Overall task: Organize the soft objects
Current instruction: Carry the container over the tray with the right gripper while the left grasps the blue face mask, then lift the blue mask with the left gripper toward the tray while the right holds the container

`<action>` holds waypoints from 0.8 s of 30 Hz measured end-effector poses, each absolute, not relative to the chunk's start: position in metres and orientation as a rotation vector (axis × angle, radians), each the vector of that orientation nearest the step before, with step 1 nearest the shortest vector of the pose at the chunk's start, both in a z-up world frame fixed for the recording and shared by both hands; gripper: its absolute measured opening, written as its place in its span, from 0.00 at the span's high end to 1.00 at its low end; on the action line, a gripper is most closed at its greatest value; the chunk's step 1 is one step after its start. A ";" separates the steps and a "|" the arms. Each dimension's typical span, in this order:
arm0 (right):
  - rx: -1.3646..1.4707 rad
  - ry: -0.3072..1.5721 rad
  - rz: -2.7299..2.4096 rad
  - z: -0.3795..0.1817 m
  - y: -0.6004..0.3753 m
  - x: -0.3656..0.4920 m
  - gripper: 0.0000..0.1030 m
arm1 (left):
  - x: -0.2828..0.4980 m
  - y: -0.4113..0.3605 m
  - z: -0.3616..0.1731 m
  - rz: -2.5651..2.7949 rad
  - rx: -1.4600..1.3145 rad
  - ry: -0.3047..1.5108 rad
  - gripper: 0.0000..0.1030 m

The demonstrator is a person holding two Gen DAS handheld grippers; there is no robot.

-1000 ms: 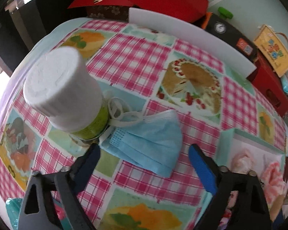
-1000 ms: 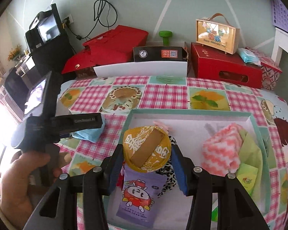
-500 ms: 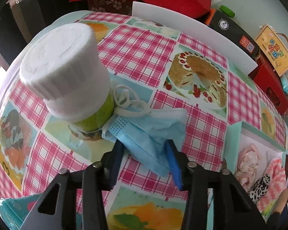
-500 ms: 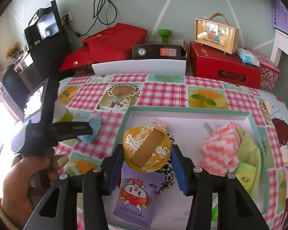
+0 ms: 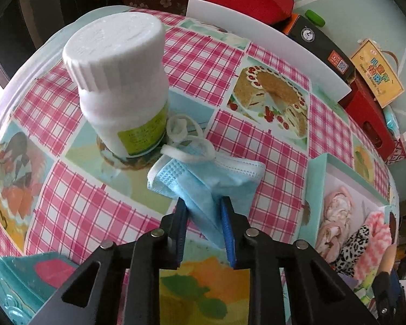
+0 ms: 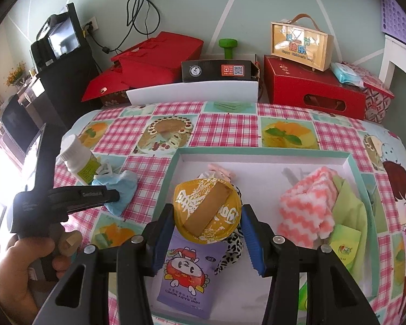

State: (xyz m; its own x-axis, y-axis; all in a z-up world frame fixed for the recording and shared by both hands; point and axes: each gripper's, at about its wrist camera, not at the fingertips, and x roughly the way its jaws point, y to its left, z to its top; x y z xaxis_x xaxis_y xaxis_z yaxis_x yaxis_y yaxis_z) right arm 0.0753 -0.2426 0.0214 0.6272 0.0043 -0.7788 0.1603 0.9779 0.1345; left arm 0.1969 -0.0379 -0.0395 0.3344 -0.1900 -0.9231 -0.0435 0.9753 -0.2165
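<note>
**A:** What did you think could go wrong there?

**B:** The left gripper [image 5: 204, 211] was closing on the blue face mask [image 5: 208, 181], with a fold of it bunched between the pads. The mask lay on the checked tablecloth [image 5: 197, 62], just beside the white pill bottle [image 5: 121, 81], and its white ear loops [image 5: 186, 140] curled against the bottle's base. I judged that a lift could snag a loop on the bottle and tip it. A pinch on thin cloth could also slip.

**A:** And the other hand?

**B:** The right gripper [image 6: 207, 227] hovered over the teal-rimmed tray [image 6: 259, 151], jaws partly open either side of a round yellow packet [image 6: 207, 214]. I couldn't tell whether the pads pressed it. If they didn't, it might not have been held at all.

**A:** Counts?

**B:** One mask, one bottle, one tray. In the tray: one pink-and-white chevron cloth [image 6: 307, 203], one green cloth [image 6: 349, 208], one purple pack of baby wipes [image 6: 186, 273], one leopard-print item [image 6: 231, 249], and one pale pink piece [image 6: 220, 169] mostly hidden. Two grippers.
</note>
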 end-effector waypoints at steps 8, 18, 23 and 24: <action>0.211 0.888 -0.091 0.022 -0.244 0.073 0.49 | 0.193 -0.036 -0.030 -0.116 -0.243 1.216 0.86; 0.222 0.876 -0.095 0.025 -0.248 0.071 0.49 | 0.185 -0.033 0.003 -0.183 -0.293 1.142 0.90; 0.229 0.825 -0.114 0.038 -0.253 0.065 0.49 | 0.166 -0.036 0.054 -0.281 -0.310 1.012 0.90; 0.232 0.805 -0.118 0.043 -0.255 0.061 0.49 | 0.161 -0.037 0.064 -0.298 -0.307 0.986 0.90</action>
